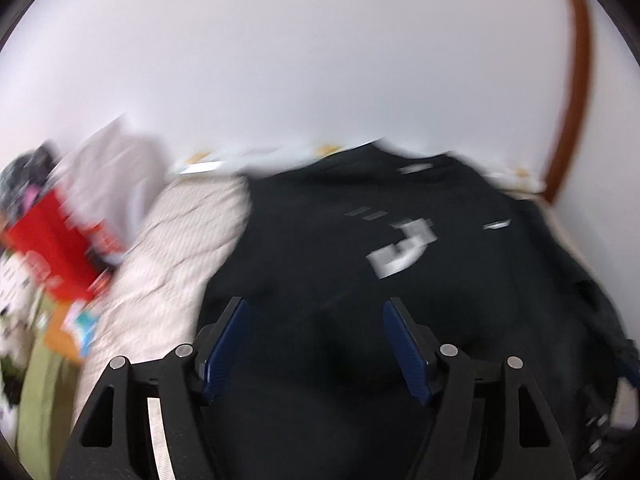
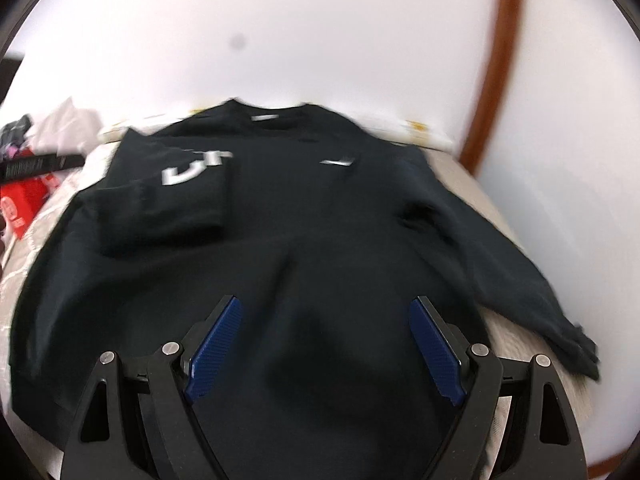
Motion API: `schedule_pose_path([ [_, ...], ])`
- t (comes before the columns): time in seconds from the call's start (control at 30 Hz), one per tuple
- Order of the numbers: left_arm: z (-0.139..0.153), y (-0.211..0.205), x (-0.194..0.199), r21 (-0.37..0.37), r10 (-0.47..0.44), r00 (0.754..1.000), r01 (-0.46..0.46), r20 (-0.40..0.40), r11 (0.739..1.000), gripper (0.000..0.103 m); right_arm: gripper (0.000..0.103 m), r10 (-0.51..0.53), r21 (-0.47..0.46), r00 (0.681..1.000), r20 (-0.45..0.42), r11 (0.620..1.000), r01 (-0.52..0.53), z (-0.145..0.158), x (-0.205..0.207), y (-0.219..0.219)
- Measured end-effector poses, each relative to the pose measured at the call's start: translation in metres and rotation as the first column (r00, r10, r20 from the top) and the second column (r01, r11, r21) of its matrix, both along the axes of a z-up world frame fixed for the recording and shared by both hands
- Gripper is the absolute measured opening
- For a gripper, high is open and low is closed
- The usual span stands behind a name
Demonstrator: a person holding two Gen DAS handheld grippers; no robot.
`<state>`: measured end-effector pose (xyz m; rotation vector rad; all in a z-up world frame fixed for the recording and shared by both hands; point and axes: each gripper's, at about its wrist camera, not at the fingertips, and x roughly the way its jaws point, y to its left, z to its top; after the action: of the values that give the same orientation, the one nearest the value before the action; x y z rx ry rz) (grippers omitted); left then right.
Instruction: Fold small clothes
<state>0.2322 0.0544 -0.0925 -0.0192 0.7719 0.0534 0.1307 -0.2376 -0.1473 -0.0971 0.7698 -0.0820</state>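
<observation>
Right wrist view: I see a black sweatshirt spread flat on the quilted bed cover, one sleeve folded across its chest, the other lying out to the side. My right gripper, fingers spread, nothing between them, above the sweatshirt's lower part. My left gripper, fingers apart, empty, likewise over the sweatshirt. Red box beside the sweatshirt
</observation>
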Motion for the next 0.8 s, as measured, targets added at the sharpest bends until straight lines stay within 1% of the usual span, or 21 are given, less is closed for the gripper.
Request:
schedule_pose_path([
  [0.13,-0.035,0.056,-0.013,-0.002,0.065,0.994,-0.066,-0.09,0.998,0.068,0.085,0.113,0.02,0.993,-0.033,0.993,-0.112,-0.007,0.039,0.045],
  [0.17,-0.047,0.071,-0.018,0.002,0.083,0.989,-0.083,-0.122,0.997,0.068,0.085,0.143,0.029,0.989,-0.04,0.99,-0.141,-0.009,0.048,0.055],
  [0.23,-0.061,0.086,-0.024,-0.015,0.092,0.984,-0.095,-0.155,0.995,0.068,0.085,0.207,0.048,0.976,-0.068,0.978,-0.204,-0.015,0.066,0.081],
  [0.3,-0.075,0.093,-0.03,-0.058,0.068,0.982,-0.08,-0.174,0.995,0.068,0.085,0.272,0.064,0.959,-0.072,0.961,-0.268,-0.019,0.079,0.105],
  [0.37,-0.085,0.096,-0.035,-0.106,0.018,0.982,-0.039,-0.188,0.994,0.069,0.085,0.332,0.086,0.939,-0.085,0.942,-0.325,-0.025,0.094,0.131],
  [0.4,-0.091,0.093,-0.035,-0.115,-0.01,0.981,-0.013,-0.194,0.993,0.07,0.085,0.366,0.121,0.926,-0.088,0.927,-0.355,-0.029,0.102,0.142],
  [0.47,-0.092,0.089,-0.04,-0.083,-0.032,0.987,0.019,-0.159,0.996,0.077,0.085,0.403,0.169,0.91,-0.095,0.908,-0.384,-0.035,0.114,0.159],
  [0.53,-0.095,0.086,-0.044,-0.069,-0.054,0.987,0.044,-0.149,0.997,0.08,0.085,0.42,0.177,0.901,-0.106,0.9,-0.399,-0.043,0.128,0.174],
  [0.57,-0.095,0.085,-0.045,-0.063,-0.056,0.988,0.047,-0.144,0.997,0.081,0.081,0.412,0.161,0.904,-0.119,0.906,-0.392,-0.047,0.135,0.179],
  [0.6,-0.096,0.083,-0.046,-0.053,-0.057,0.989,0.05,-0.138,0.997,0.081,0.059,0.398,0.124,0.909,-0.121,0.915,-0.384,-0.05,0.14,0.184],
  [0.63,-0.095,0.084,-0.047,-0.053,-0.056,0.989,0.05,-0.133,0.997,0.081,0.044,0.395,0.096,0.911,-0.12,0.918,-0.386,-0.049,0.141,0.186],
  [0.67,-0.095,0.085,-0.048,-0.058,-0.056,0.99,0.049,-0.126,0.997,0.081,0.04,0.409,0.092,0.906,-0.113,0.912,-0.4,-0.047,0.141,0.184],
  [0.7,-0.095,0.082,-0.044,-0.06,-0.057,0.991,0.05,-0.122,0.997,0.082,0.026,0.423,0.106,0.901,-0.096,0.904,-0.414,-0.042,0.141,0.18],
  [0.73,-0.095,0.082,-0.044,-0.062,-0.058,0.991,0.051,-0.121,0.997,0.082,0.006,0.432,0.12,0.9,-0.067,0.899,-0.422,-0.035,0.139,0.172],
  [0.8,-0.093,0.084,-0.047,-0.057,-0.056,0.991,0.049,-0.123,0.997,0.082,0.007,0.449,0.159,0.893,-0.029,0.884,-0.44,-0.02,0.137,0.152],
])
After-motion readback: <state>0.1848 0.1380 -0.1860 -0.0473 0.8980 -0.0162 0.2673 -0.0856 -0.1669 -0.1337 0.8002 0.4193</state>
